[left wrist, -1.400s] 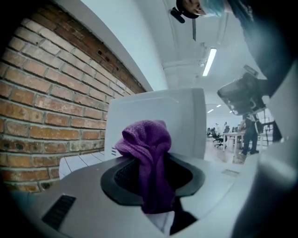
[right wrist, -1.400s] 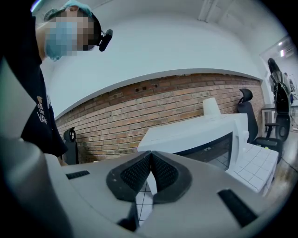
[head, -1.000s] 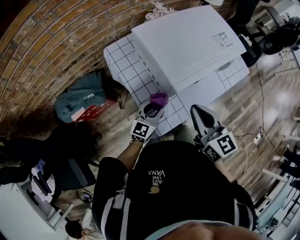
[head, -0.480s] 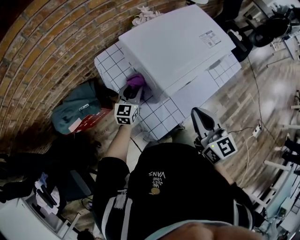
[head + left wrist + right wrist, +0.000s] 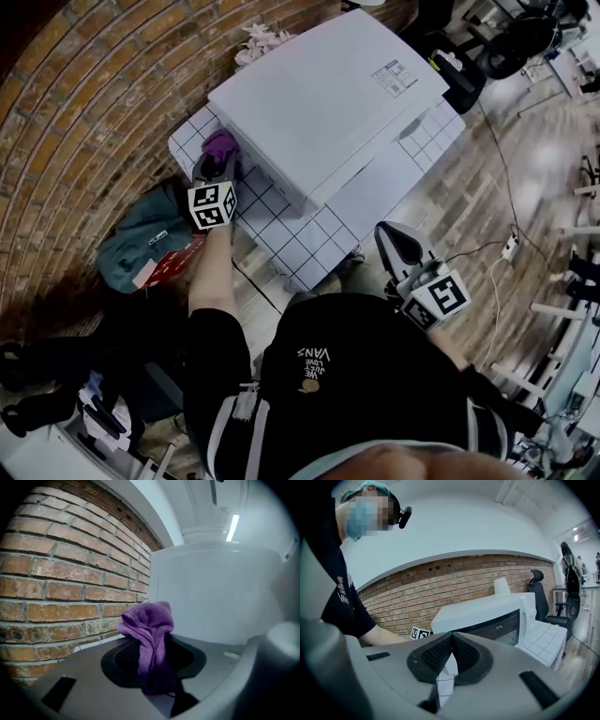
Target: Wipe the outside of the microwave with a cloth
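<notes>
Fuzzy cloth (image 5: 147,620), smooth matt microwave (image 5: 319,103), rough brick wall (image 5: 84,112)

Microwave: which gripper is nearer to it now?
Left. The left gripper, shut on the purple cloth, is beside the microwave near the brick wall. The right gripper, shut and empty, hangs off its front.

Our head view sits high over the person, facing steeply down on the microwave (image 5: 319,103), desk (image 5: 291,239) and brick wall (image 5: 84,112). Left gripper view: low, close against the microwave's side panel, wall on its left. Right gripper view: further back, off the desk's front edge, facing the microwave door. We get microwave and wall in all three.
</notes>
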A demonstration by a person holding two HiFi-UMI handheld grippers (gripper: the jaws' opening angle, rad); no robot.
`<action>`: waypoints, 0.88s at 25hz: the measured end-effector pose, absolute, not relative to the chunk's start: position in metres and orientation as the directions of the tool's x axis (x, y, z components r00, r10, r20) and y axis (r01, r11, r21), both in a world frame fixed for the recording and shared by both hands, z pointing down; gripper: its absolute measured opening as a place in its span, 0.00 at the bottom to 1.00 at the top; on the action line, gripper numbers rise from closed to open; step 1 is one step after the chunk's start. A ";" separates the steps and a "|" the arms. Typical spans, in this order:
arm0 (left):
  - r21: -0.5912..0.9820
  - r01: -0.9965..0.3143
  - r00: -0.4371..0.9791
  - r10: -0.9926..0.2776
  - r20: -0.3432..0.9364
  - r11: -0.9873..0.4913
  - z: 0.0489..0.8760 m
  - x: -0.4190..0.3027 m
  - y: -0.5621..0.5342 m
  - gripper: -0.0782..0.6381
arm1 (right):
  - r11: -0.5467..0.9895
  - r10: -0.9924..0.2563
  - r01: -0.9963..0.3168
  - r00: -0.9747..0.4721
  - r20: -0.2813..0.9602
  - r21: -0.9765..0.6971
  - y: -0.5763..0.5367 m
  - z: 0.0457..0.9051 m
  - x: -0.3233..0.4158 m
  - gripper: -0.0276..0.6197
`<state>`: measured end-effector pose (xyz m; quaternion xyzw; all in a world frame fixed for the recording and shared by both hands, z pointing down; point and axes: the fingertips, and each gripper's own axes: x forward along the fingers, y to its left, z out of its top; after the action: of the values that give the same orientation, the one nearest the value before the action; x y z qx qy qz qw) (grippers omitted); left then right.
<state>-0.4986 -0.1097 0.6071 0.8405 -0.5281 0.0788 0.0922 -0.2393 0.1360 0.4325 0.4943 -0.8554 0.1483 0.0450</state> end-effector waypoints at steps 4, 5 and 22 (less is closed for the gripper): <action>0.077 -0.909 0.417 -0.881 0.222 -0.410 0.604 -0.500 -0.112 0.31 | 0.464 -0.835 -0.860 -0.505 0.218 -0.212 0.133 0.431 -0.235 0.04; 0.079 -0.909 0.416 -0.882 0.221 -0.409 0.604 -0.499 -0.110 0.31 | 0.467 -0.834 -0.857 -0.509 0.213 -0.217 0.133 0.430 -0.235 0.04; 0.027 -0.839 0.540 -0.825 0.168 -0.544 0.573 -0.444 0.037 0.31 | 0.520 -0.813 -0.833 -0.550 0.189 -0.187 0.133 0.429 -0.229 0.04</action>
<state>-0.4444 0.0367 0.5732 0.8760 -0.4746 0.0676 0.0520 -0.2292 0.1332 0.4291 0.4725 -0.8710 0.1284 0.0386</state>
